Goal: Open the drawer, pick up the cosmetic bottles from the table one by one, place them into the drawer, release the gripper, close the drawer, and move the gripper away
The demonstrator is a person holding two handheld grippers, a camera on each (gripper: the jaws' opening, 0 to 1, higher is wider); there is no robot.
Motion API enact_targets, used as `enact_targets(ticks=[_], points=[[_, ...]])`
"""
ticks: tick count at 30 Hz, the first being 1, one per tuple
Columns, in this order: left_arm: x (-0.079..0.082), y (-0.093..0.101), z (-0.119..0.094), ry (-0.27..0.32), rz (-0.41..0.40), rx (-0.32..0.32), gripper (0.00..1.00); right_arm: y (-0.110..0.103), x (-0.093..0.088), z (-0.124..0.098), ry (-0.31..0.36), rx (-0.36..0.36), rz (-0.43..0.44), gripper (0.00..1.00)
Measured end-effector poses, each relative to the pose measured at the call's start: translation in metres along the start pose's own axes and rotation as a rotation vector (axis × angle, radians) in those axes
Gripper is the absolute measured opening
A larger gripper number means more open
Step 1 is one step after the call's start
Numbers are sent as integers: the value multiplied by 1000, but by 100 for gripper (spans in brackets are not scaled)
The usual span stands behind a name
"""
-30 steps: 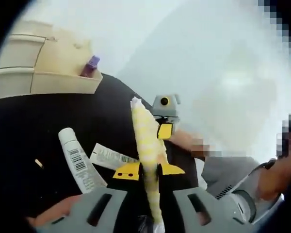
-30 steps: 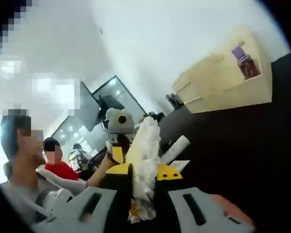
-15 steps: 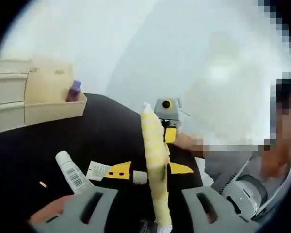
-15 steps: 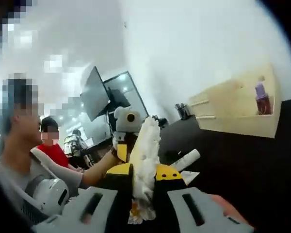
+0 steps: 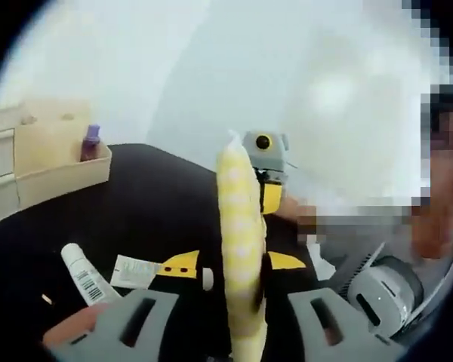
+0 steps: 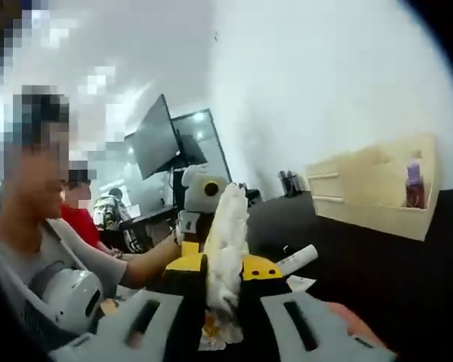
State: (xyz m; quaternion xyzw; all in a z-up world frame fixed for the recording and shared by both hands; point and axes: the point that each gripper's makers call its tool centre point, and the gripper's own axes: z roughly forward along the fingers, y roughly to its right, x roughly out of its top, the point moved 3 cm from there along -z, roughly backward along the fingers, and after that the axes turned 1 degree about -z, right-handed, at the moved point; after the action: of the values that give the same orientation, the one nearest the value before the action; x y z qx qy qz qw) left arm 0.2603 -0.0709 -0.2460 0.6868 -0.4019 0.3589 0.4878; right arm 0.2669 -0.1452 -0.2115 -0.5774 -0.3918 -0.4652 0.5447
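Drawer [image 5: 57,170] stands open at the table's [image 5: 158,204] far left, 1 purple bottle [image 5: 90,142] upright inside. Left gripper [image 5: 241,264] clamps a yellow tube [image 5: 240,226]; right gripper [image 6: 225,264] clamps a crumpled white tube [image 6: 226,234]. 1 white tube [image 5: 84,273] and 1 flat sachet [image 5: 136,270] lie on the near table. Best approach, likely: carry each tube over the drawer rim, lower inside, then let go.

No legible text anywhere. Barcode visible on white tube [image 5: 83,274] (digits too blurred to read); print on flat label [image 5: 135,271] beside it likewise unreadable.
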Motion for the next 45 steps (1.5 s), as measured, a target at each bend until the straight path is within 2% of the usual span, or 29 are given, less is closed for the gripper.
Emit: enact_targets(ticks=[3, 8, 16, 18, 22, 24, 26, 27, 28, 30, 33, 37, 40, 45], points=[[-1, 4, 2, -11, 19, -7, 25, -1, 2, 0, 2, 1, -12, 13], [0, 9, 3, -16, 55, -35, 15, -1, 3, 0, 7, -5, -13, 13], [0, 15, 2, -14, 78, -66, 10, 2, 5, -2, 54, 9, -17, 15], [0, 15, 2, -15, 85, -64, 10, 3, 6, -4, 63, 31, 29, 16], [0, 16, 2, -15, 97, -62, 10, 12, 12, -12, 90, 44, 67, 21], [-1, 16, 2, -14, 101, -63, 10, 11, 9, -13, 94, 66, 130, 26], [-1, 17, 2, -12, 107, -62, 10, 6, 5, -13, 105, 136, 205, 37], [-1, 17, 2, -10, 106, -60, 10, 6, 1, -12, 92, 151, 240, 39], [-1, 17, 3, -9, 103, -57, 10, 8, -2, -10, 99, 152, 239, 39], [-1, 16, 3, -7, 95, -59, 10, 5, -13, 1, 89, 127, 213, 37], [-1, 15, 2, -6, 95, -60, 10, 4, -21, 10, 106, 93, 170, 27], [-1, 15, 1, -7, 95, -59, 10, 1, -14, 11, 165, 107, 198, 17], [-2, 13, 1, -6, 88, -57, 11, -1, -13, 11, 163, 93, 189, 13], [-2, 13, 1, -8, 93, -50, 12, -4, -11, 13, 142, 83, 170, 11]])
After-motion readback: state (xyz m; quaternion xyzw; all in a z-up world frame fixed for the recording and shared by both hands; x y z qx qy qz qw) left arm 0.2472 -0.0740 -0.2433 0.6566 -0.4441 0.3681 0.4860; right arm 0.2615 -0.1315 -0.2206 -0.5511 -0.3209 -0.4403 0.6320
